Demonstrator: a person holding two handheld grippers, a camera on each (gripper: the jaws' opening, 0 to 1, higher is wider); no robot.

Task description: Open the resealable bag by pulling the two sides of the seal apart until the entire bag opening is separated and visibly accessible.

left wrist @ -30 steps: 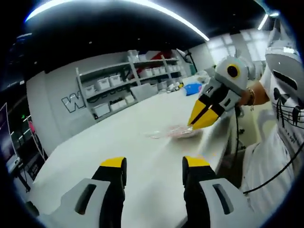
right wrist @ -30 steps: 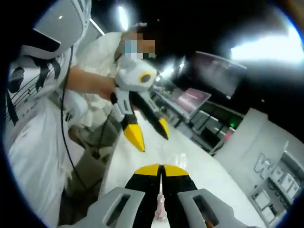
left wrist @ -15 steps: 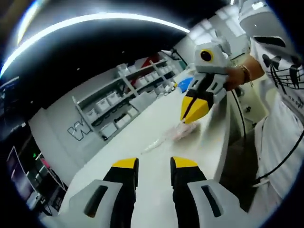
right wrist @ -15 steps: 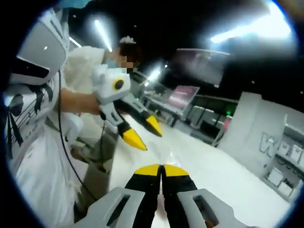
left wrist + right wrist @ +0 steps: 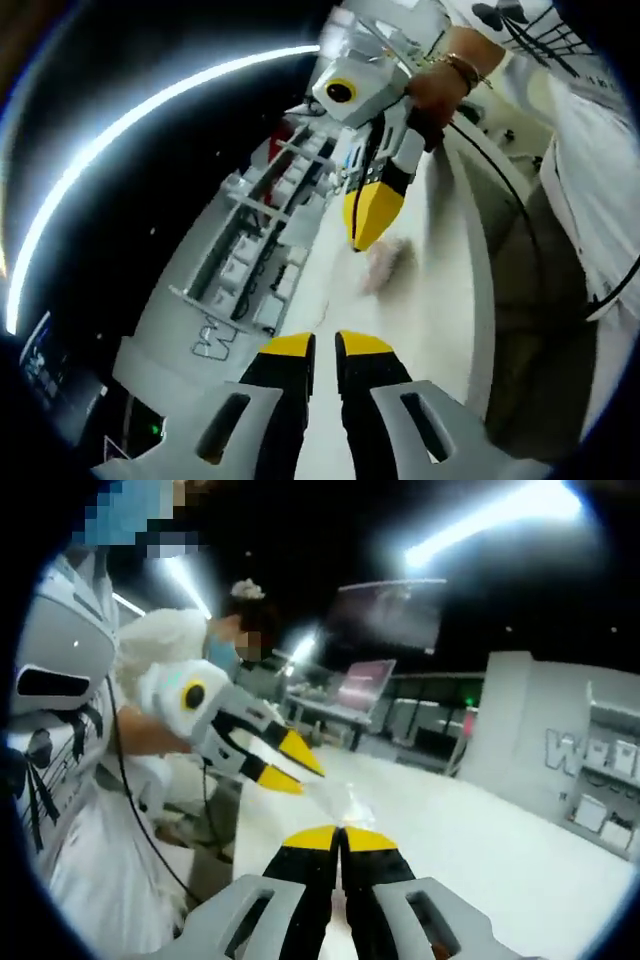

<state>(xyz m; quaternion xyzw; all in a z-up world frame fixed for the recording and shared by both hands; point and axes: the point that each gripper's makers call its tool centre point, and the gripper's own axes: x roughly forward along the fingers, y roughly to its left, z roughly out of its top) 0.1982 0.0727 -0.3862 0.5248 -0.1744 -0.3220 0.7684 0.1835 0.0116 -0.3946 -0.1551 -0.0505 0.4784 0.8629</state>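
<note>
Bag: the clear resealable bag [image 5: 383, 266] hangs just above the white table [image 5: 440, 300], off the right gripper's yellow tips; in the right gripper view a glinting bit of film [image 5: 352, 802] lies just past that gripper's own jaws.
Look: thin, see-through, pinkish where blurred in the left gripper view; whether the seal has parted at all I cannot tell.
Right gripper [image 5: 365, 238]: jaws together, apparently pinching one edge of the bag, likely to hold one side of the seal for the pull.
Left gripper [image 5: 297, 764]: jaws a little apart, tips close to the film but not clearly on it; my guess is that it is lining up to take the opposite side.
Progress: early, opening not yet visible.
Around: shelves with bins [image 5: 270, 240] beyond the table; the person's hand [image 5: 432, 88] on the right gripper.
</note>
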